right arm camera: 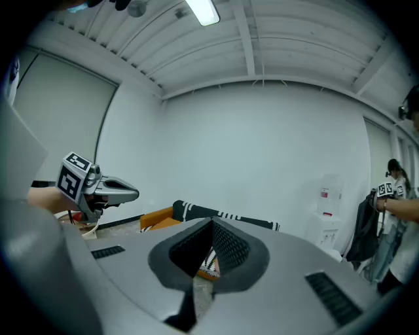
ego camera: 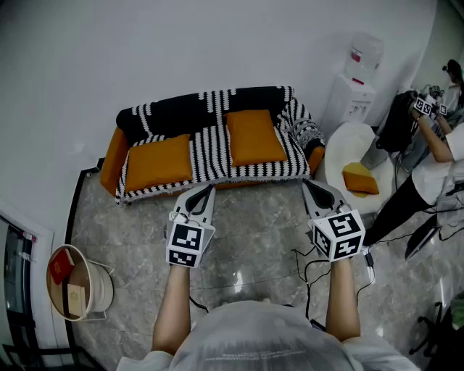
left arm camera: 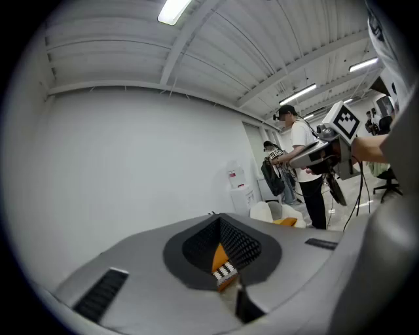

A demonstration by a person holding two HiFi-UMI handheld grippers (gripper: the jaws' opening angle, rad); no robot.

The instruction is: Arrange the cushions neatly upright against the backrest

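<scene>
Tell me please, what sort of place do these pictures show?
Probably a lounge corner in an office or lab rather than a home. A sofa with orange cushions stands near a water dispenser, under bare strip lights on an open ceiling.

White short-sleeved shirt (ego camera: 275,340), grey wedge-shaped left tool (ego camera: 209,188) and right tool (ego camera: 307,185) — each with a black-and-white marker cube (ego camera: 190,244)

Left gripper (ego camera: 209,190), right gripper (ego camera: 307,185) — both closed, empty, held forward side by side

Orange cushions (ego camera: 159,162); sofa cover (ego camera: 210,148) striped black and white (the sofa's arms (ego camera: 112,161) orange as well); floor (ego camera: 254,224) grey, marbled.
</scene>
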